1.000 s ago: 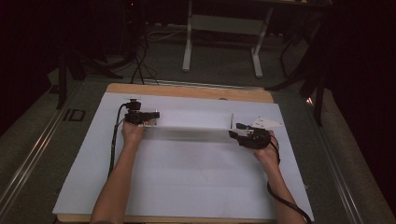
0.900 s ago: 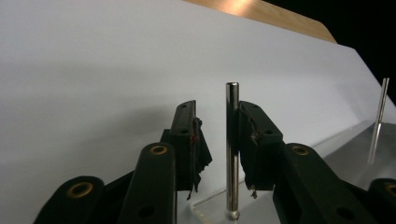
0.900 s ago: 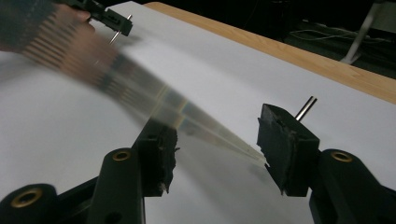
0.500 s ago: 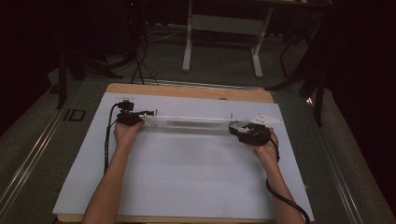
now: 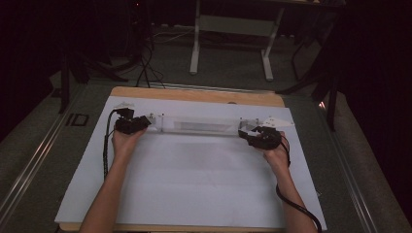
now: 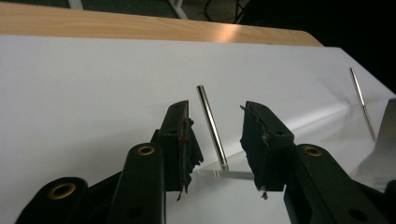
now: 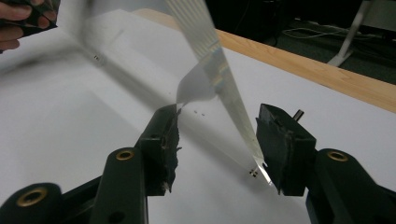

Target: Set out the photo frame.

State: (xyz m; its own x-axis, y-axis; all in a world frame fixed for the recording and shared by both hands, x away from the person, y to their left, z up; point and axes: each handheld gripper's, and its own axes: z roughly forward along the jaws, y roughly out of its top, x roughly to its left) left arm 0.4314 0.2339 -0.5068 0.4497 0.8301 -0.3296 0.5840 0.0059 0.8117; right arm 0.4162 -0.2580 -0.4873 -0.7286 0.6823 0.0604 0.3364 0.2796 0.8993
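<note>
My left tongs [image 5: 145, 123] at left end of clear strip [image 5: 199, 124], jaws apart, just been opening; thin metal rod [image 6: 212, 127] stands between them, untouched. My right tongs [image 5: 248, 134] at strip's right end, jaws apart, strip's edge beside one pad, contact unclear. Strip lies left-right across far part of white sheet [image 5: 194, 179] on worktop [image 5: 194, 95]. Second rod [image 6: 362, 102] farther off.

left gripper [image 5: 145, 123] jaws just opening, right gripper [image 5: 248, 134] apart

a dim room with grey carpet floor [image 5: 233, 68] and a white-legged desk frame [image 5: 233, 29] beyond the table.
</note>
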